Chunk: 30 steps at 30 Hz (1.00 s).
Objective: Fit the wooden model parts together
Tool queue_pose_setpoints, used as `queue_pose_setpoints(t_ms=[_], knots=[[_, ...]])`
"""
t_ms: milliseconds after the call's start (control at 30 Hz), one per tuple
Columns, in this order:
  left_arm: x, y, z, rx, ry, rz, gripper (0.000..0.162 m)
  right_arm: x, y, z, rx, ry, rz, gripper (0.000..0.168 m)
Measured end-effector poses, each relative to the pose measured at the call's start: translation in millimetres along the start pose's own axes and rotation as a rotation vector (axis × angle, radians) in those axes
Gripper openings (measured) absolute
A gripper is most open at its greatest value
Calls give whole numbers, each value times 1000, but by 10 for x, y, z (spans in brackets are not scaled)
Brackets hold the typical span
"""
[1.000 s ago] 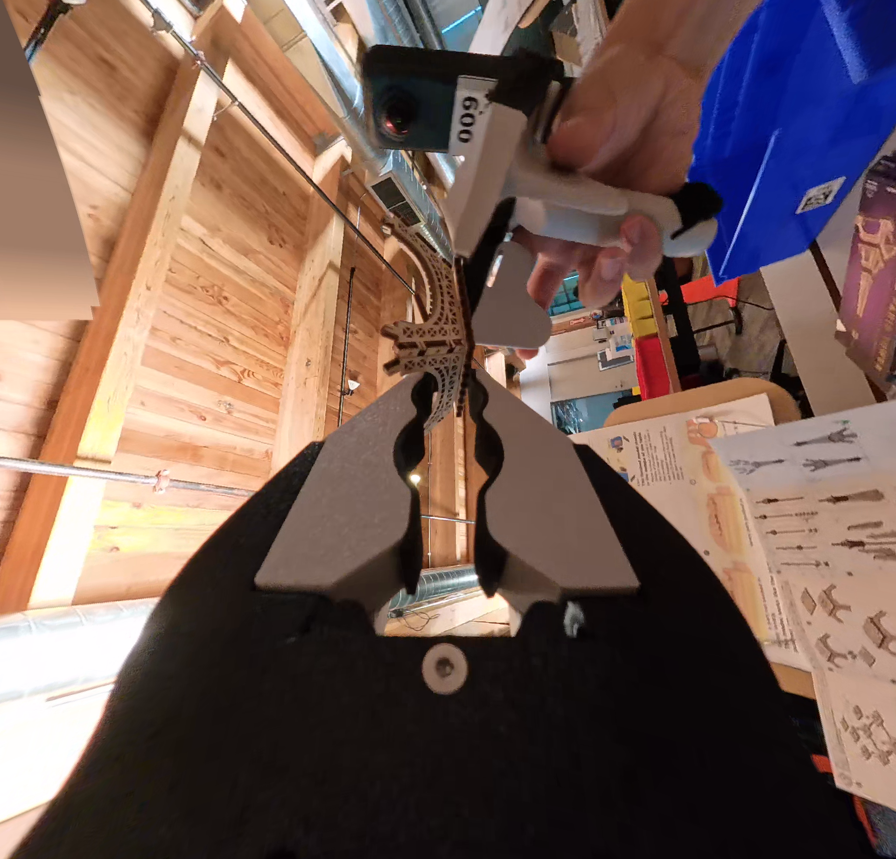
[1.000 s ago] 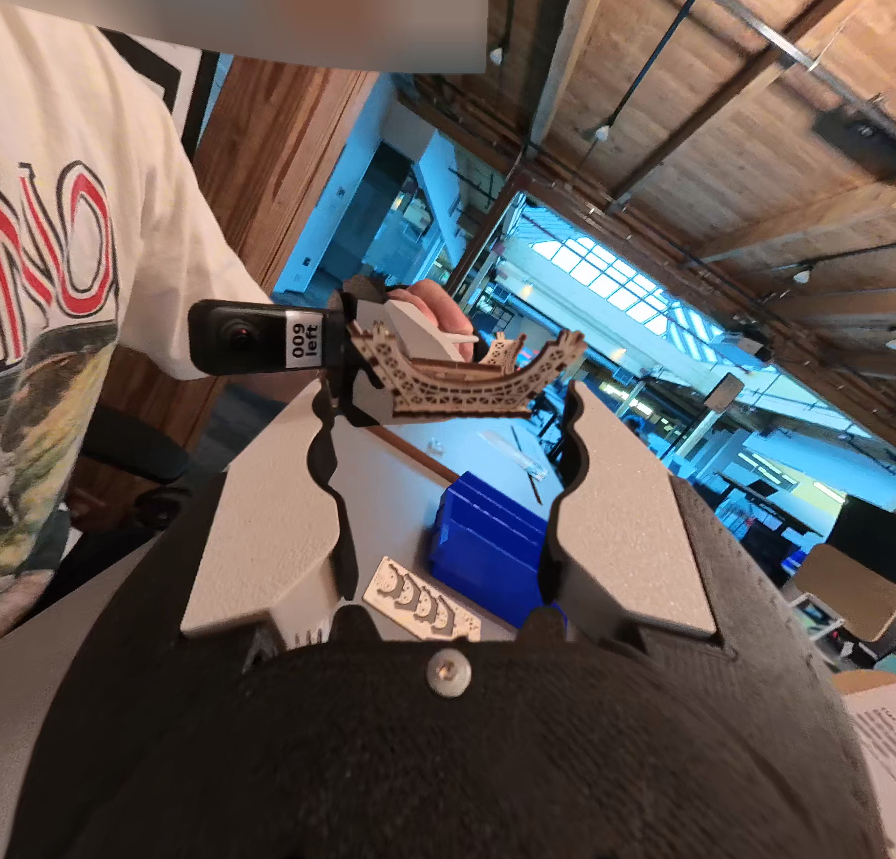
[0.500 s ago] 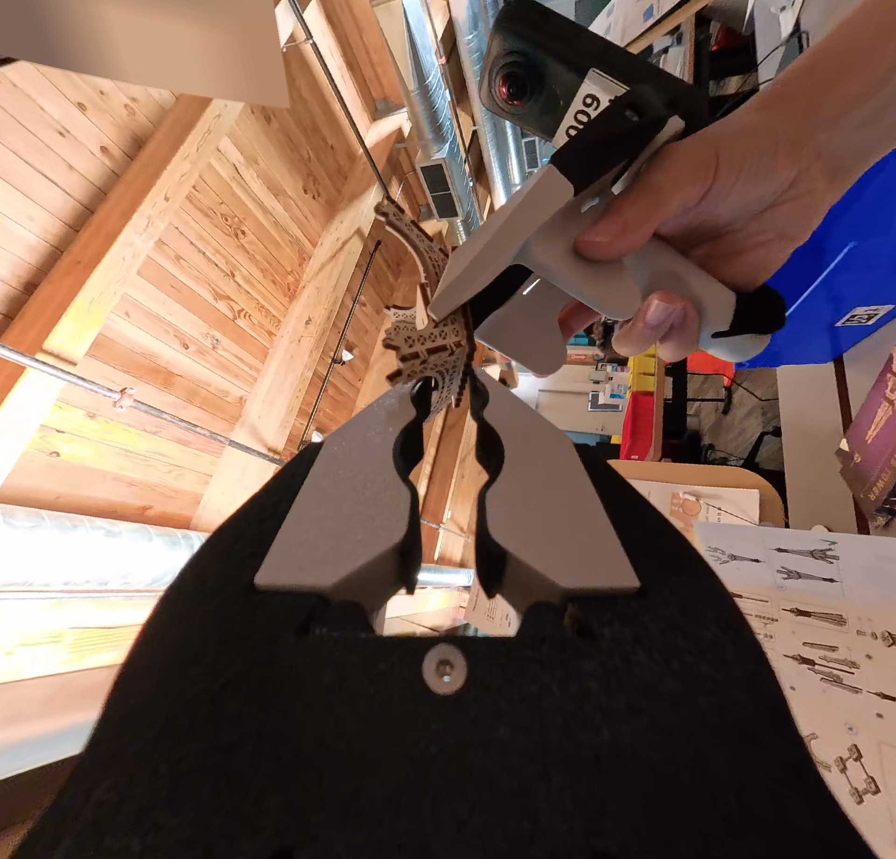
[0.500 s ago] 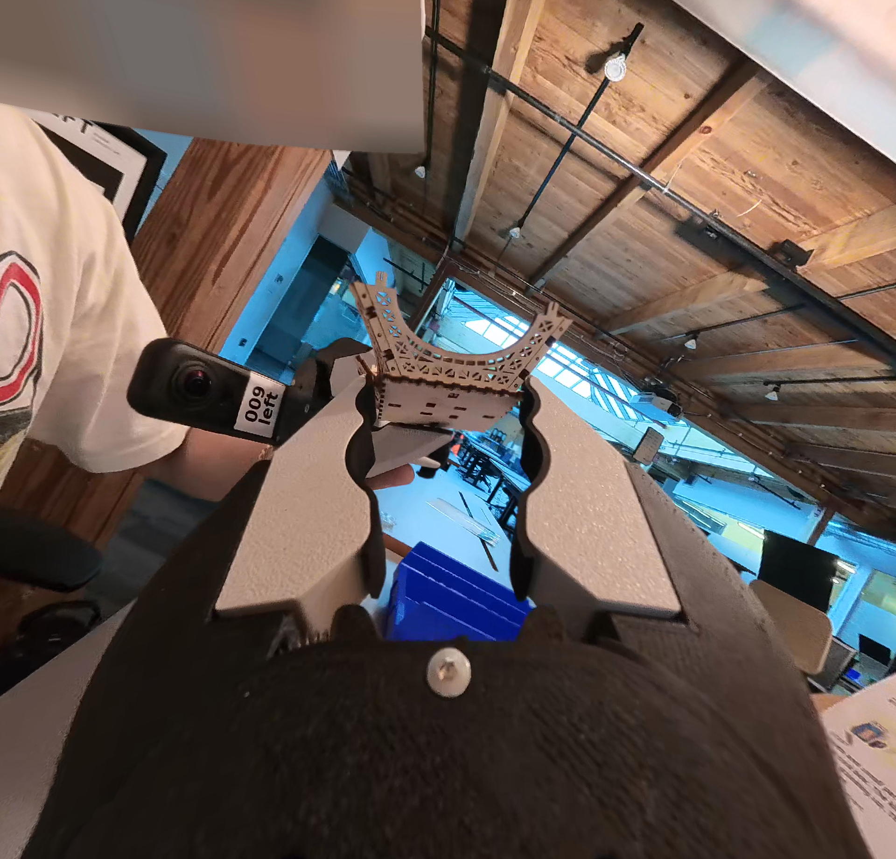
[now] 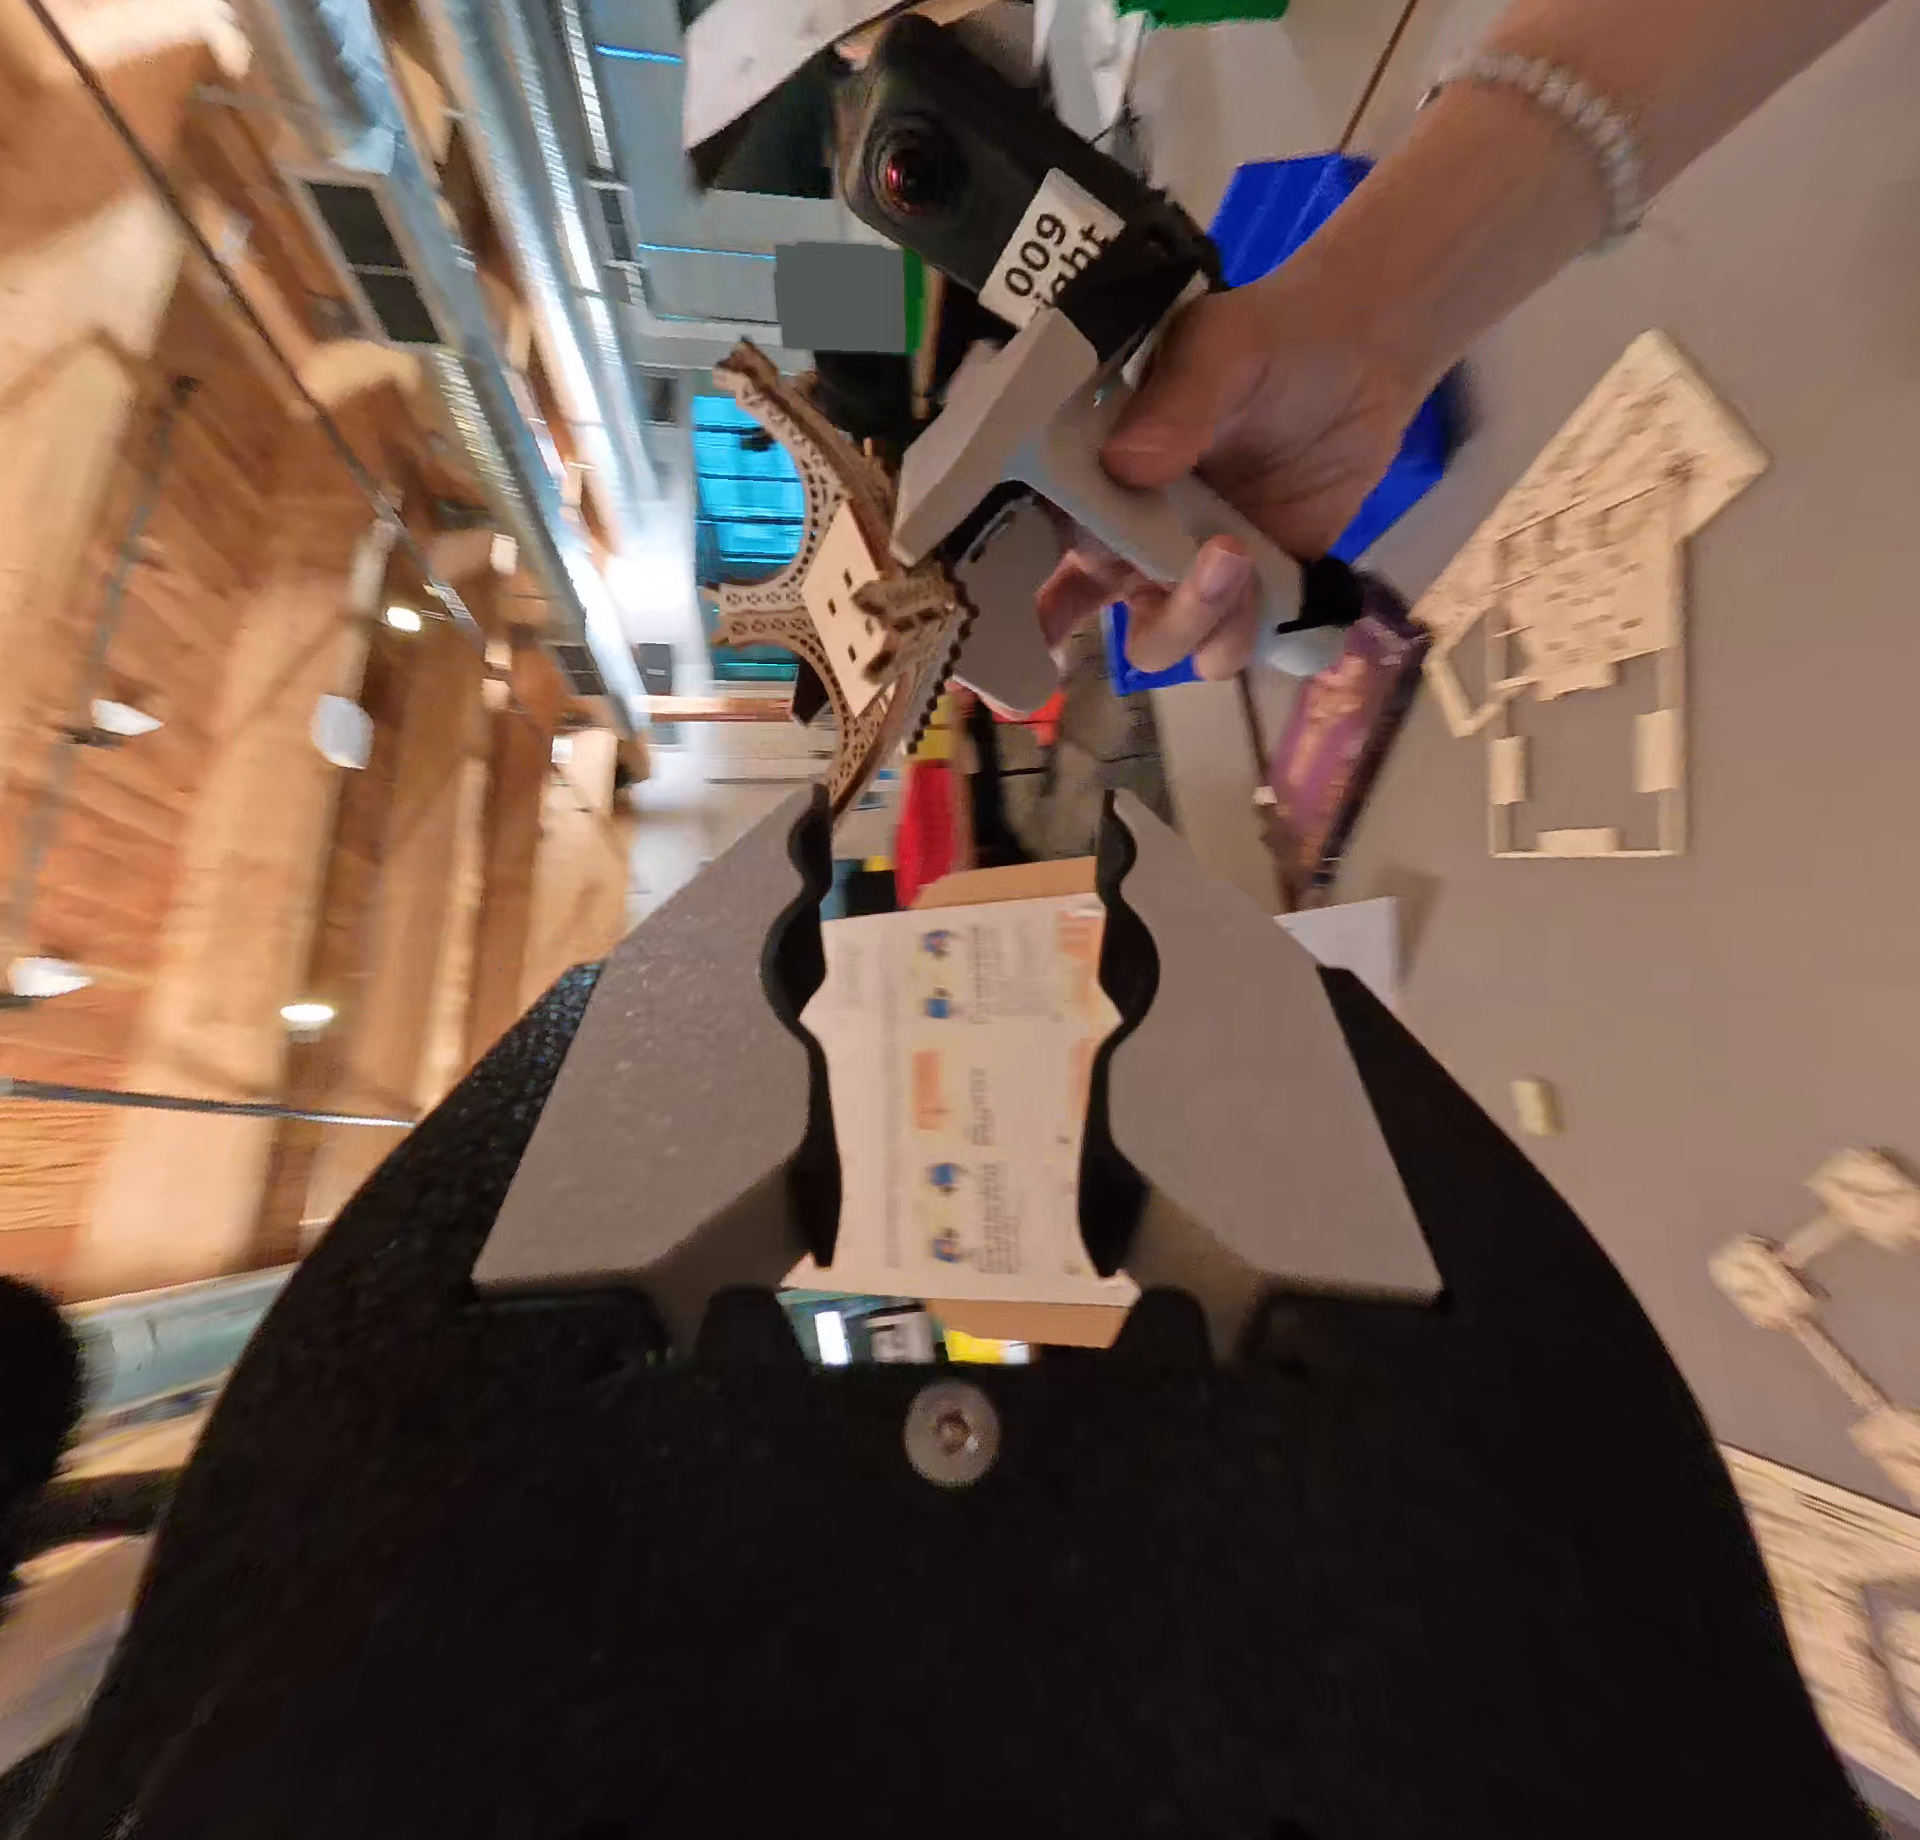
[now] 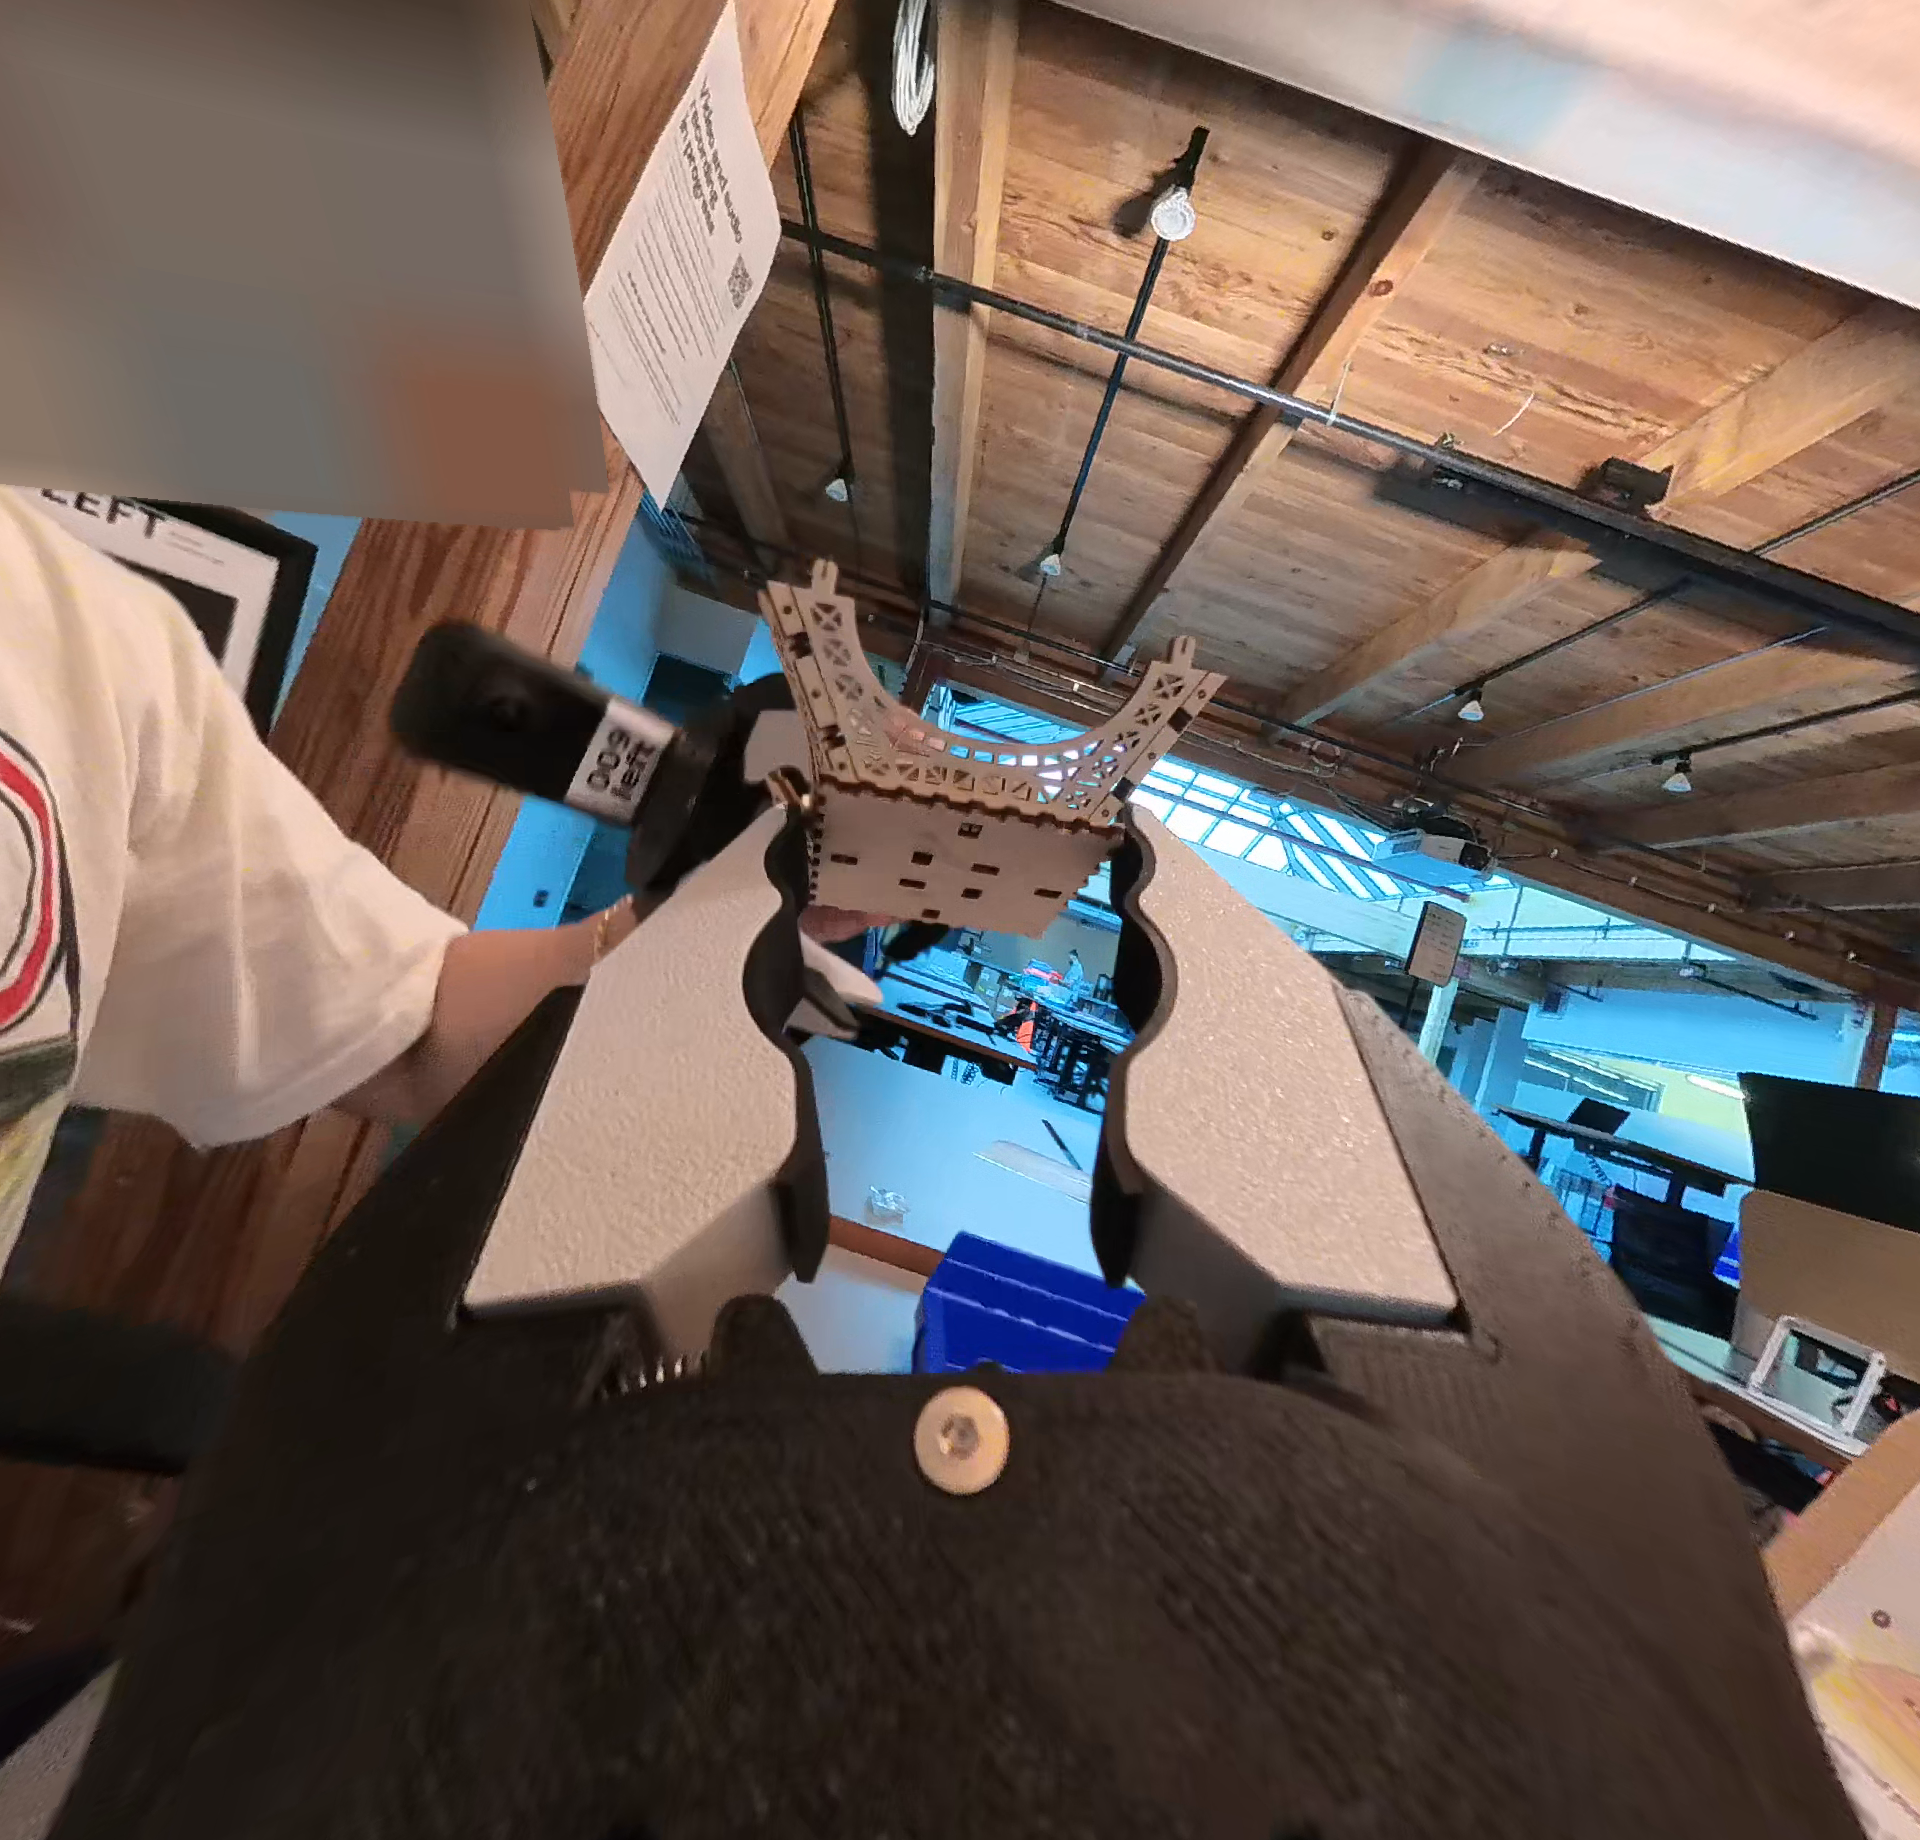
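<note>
The wooden tower-base model (image 6: 935, 855), a flat slotted plate with curved lattice legs, is up in the air. My right gripper (image 6: 961, 845) is shut on the plate, with both pads pressed on its side edges. The left wrist view shows the same grasp: the right gripper (image 5: 935, 554) holds the model (image 5: 842, 595) at its plate. My left gripper (image 5: 966, 834) is open with nothing between its pads. One lattice leg ends just beside its left fingertip (image 5: 816, 834). In the right wrist view the left gripper (image 6: 727, 803) is behind the model, its fingers mostly hidden.
A grey table (image 5: 1558, 959) carries an instruction sheet (image 5: 966, 1084), punched-out wooden part sheets (image 5: 1579, 543), loose wooden sub-assemblies (image 5: 1818, 1260), a purple box (image 5: 1340, 730) and a blue bin (image 6: 1018, 1302). A person in a white shirt (image 6: 156, 855) is at the left.
The right gripper closed on the model's plate while the left still held a leg. The left gripper has since opened and let go, so the model passed from left to right.
</note>
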<state>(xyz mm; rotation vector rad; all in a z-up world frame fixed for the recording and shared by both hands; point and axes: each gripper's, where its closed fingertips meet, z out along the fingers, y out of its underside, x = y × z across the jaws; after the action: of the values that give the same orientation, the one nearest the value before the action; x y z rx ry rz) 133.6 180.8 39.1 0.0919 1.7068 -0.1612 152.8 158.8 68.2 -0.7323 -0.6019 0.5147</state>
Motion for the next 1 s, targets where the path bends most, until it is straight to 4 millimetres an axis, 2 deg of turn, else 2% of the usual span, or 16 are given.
queue_pose_setpoints(t_ms=[67,167,233,333,467,567,800,1000], knots=[[13,-37,-131,42,97,-137,45,-35,50,3,-12,-15,-35,56],[-156,-194,-294,140,180,-381,35,-106,132,37,-21,-38,-66,56],[-290,-216,-315,135,209,-513,28,-144,160,64,-19,-31,-103,56],[-289,-269,-259,91,319,-625,27,-220,203,116,-58,-33,-169,56],[-147,-195,-124,-27,390,-505,31,-322,185,164,-101,-46,-253,56],[-51,-281,-119,-3,473,-479,33,-350,170,168,-138,-51,-317,57],[-30,-360,-36,4,483,-369,30,-339,171,141,-189,-55,-399,56],[-19,-347,17,-28,495,-299,30,-322,168,122,-203,-56,-421,57]])
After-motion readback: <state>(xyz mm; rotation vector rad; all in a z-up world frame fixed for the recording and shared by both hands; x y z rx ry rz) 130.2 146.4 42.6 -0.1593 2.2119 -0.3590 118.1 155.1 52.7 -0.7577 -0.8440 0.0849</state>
